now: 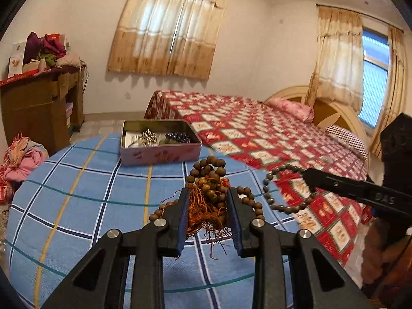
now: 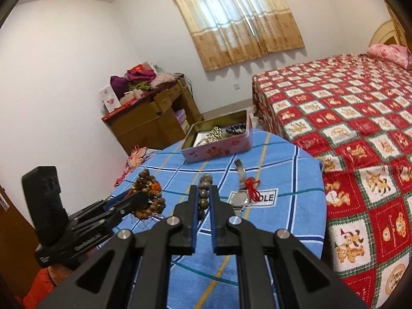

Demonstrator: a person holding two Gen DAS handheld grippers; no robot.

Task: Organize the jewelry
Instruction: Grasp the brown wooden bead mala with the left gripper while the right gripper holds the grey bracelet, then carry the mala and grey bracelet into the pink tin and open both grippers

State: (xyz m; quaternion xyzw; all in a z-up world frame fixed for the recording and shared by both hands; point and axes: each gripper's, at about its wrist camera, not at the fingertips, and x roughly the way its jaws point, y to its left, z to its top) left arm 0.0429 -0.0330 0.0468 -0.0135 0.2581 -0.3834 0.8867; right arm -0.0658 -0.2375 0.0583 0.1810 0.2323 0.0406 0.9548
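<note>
Beads in both grippers, tin waiting at the far edge.

Blue checked table [image 2: 283, 159] fills the near ground, red quilted bed [image 2: 360, 118] to the right. Far on the table sits the pink tin [image 1: 161, 153], lid off, jewelry already inside. Left gripper [image 1: 207, 206] has its jaws closed most of the way on a brown bead mala [image 1: 209, 180], pinching the bundled beads and orange tassel, loose strands dangling either side. Right gripper [image 2: 204, 200] is closed to a narrow gap on a dark bead bracelet [image 1: 280, 188], gripping across its beads. A wristwatch [image 2: 240, 199] and red cord [image 2: 253, 186] lie just right of it. Light, floppy, smooth-beaded stuff, I'd judge; grip the bunched middle, not a single strand.
</note>
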